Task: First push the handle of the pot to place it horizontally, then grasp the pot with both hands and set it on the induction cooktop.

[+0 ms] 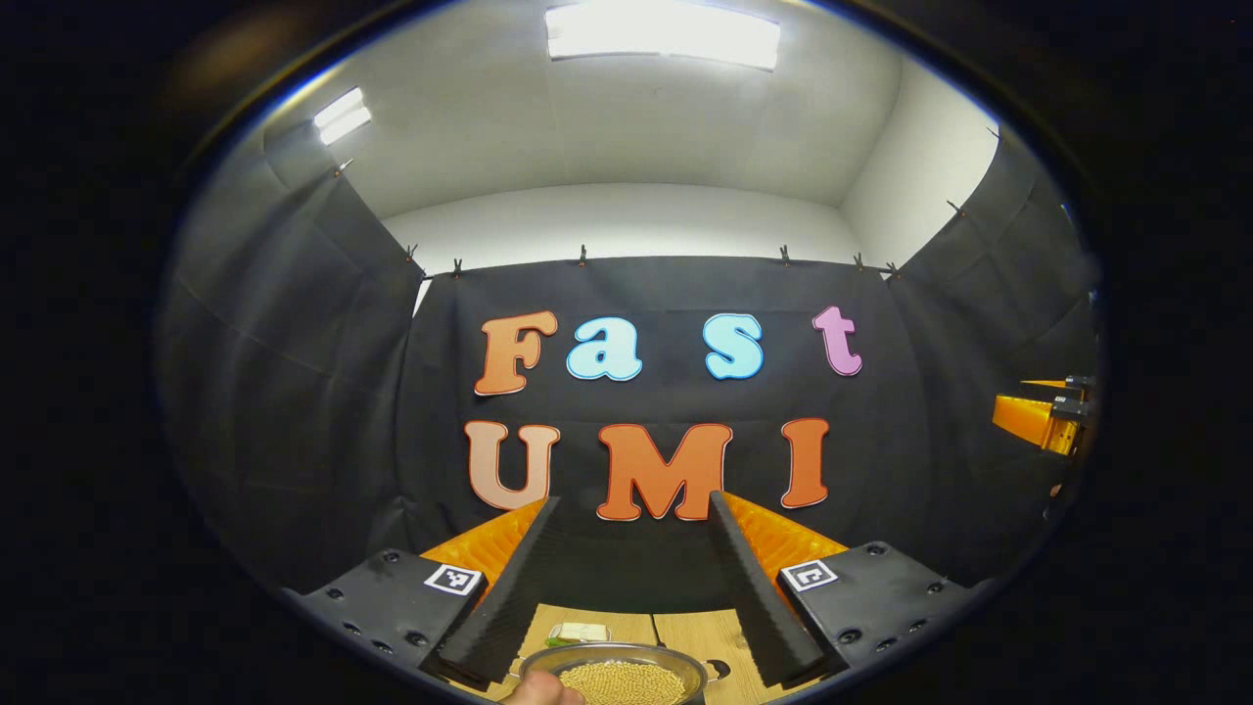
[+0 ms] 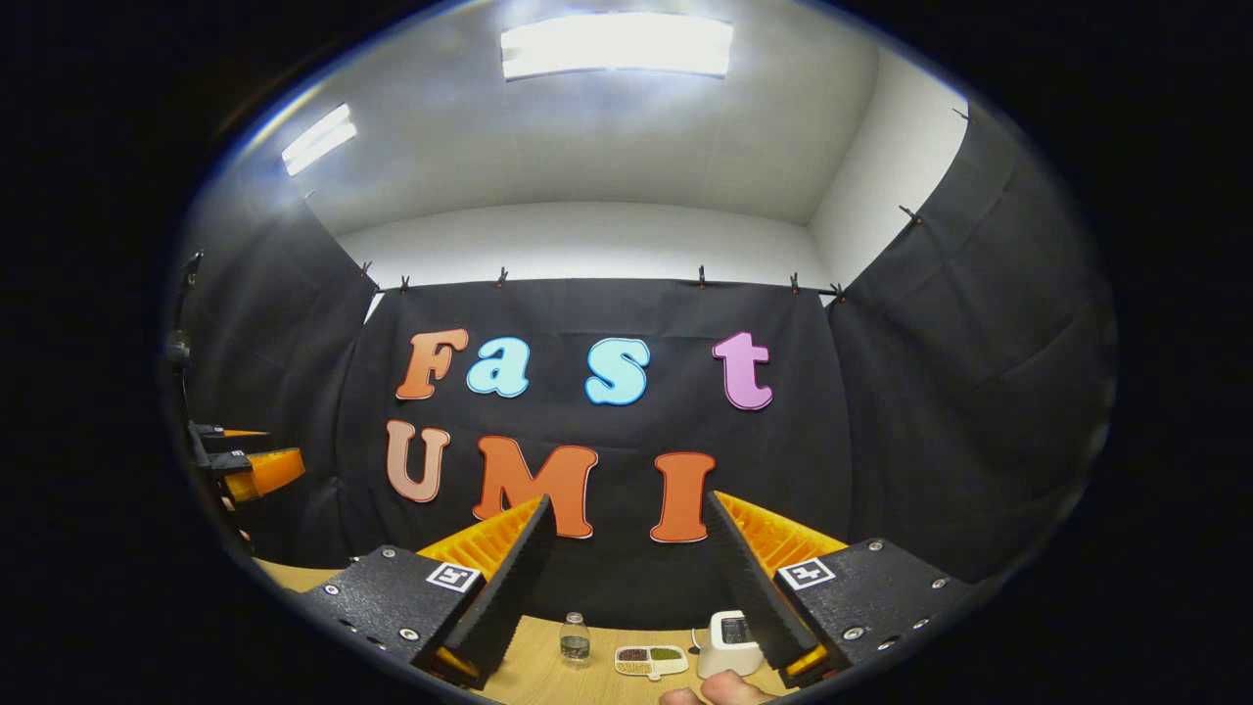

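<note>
Low in the left gripper view, a round metal pot [image 1: 615, 666] holding yellowish grains sits on the wooden table [image 1: 700, 632]. It lies below the gap of my left gripper [image 1: 633, 504], which is open, held high and aimed at the booth wall. A fingertip of a hand [image 1: 536, 692] shows at the pot's near rim. My right gripper [image 2: 627, 501] is also open and raised level, with nothing between its fingers. Each gripper appears at the edge of the other's view: the right gripper [image 1: 1043, 416] and the left gripper [image 2: 250, 465].
In the right gripper view the table [image 2: 529, 676] carries a small clear bottle [image 2: 575, 638], a divided dish of beans [image 2: 651, 661] and a small white appliance [image 2: 729, 641]. A hand [image 2: 715, 693] shows at the bottom edge. A small pale packet [image 1: 578, 634] lies behind the pot.
</note>
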